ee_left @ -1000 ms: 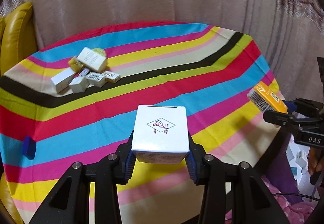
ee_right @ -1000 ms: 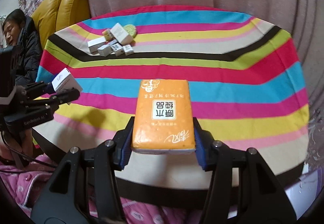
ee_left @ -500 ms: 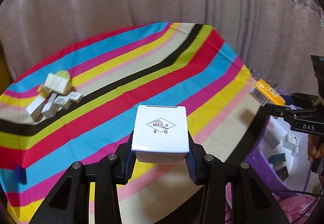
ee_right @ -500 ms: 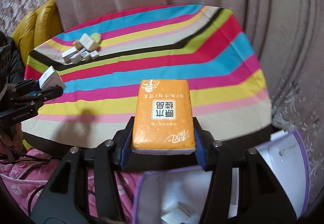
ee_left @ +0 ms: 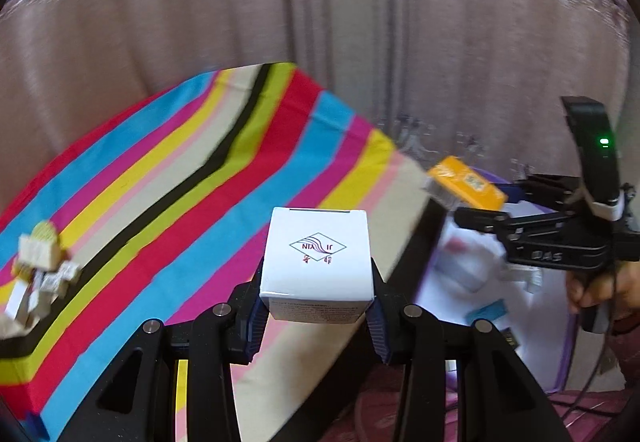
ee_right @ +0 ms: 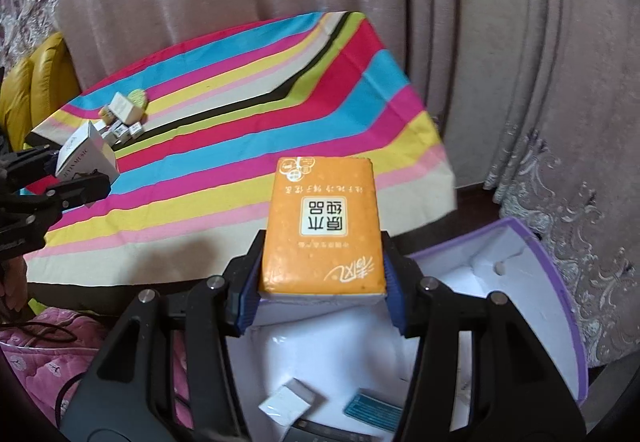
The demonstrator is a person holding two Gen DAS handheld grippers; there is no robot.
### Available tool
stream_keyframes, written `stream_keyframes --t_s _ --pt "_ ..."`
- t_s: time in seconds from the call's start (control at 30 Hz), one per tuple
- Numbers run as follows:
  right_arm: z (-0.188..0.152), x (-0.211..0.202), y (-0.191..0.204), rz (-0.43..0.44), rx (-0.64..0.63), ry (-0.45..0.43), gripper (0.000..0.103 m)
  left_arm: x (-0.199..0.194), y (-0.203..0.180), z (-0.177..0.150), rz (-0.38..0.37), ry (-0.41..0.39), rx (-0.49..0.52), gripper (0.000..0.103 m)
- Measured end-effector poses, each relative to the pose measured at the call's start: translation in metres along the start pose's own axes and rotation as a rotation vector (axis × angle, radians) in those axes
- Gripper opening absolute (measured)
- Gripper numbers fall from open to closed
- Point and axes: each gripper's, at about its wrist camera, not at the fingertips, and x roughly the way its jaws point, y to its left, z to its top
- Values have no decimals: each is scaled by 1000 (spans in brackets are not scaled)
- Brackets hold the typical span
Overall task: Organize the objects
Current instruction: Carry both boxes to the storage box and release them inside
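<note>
Curtain (ee_right: 500, 42): pinkish, pleated, fills the background in both views.

Desk (ee_left: 192, 178): covered by a striped cloth in blue, pink, yellow, beige, black, green and red bands. Near edge visible in the right wrist view.

Bin (ee_right: 560, 306): purple-walled with white lining, sits beside and below the desk edge. Inside: 1 small white box (ee_right: 286, 404) and 1 teal packet (ee_right: 374, 410), lying apart on the bottom.

Right gripper (ee_right: 322, 262): closed on the orange tissue pack (ee_right: 322, 222), blue pads pressing both long sides. Pack is held flat, printed face up, above the near rim of the bin. In the left wrist view the same pack (ee_left: 466, 184) shows at the right, over the bin.

Left gripper (ee_left: 316, 282): closed on a white box (ee_left: 318, 254), a diamond logo on its top face. Box is in the air above the near edge of the desk. The right wrist view shows it (ee_right: 86, 156) at the left edge.

Pile of small boxes (ee_right: 122, 116): several white and tan cartons clustered at the far left of the desk, touching one another; exact count cannot be told. Blurred in the left wrist view.
</note>
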Motion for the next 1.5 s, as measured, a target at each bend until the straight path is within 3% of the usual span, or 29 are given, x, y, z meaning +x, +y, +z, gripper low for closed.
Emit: stream_keyframes --t_s 0.3,0.83,1.13,1.5 --pt "-12 -19 -33 -90 45 1 56 22 -67 12 -138 47 152 44" --pt "-18 -32 -77 -238 63 34 56 42 -127 12 -261 104 305 44" --pt "-26 -22 -93 -284 70 105 56 46 -141 -1 -315 137 335 44" --pt "-26 -20 -87 -302 41 112 56 49 -144 -2 -331 131 331 44"
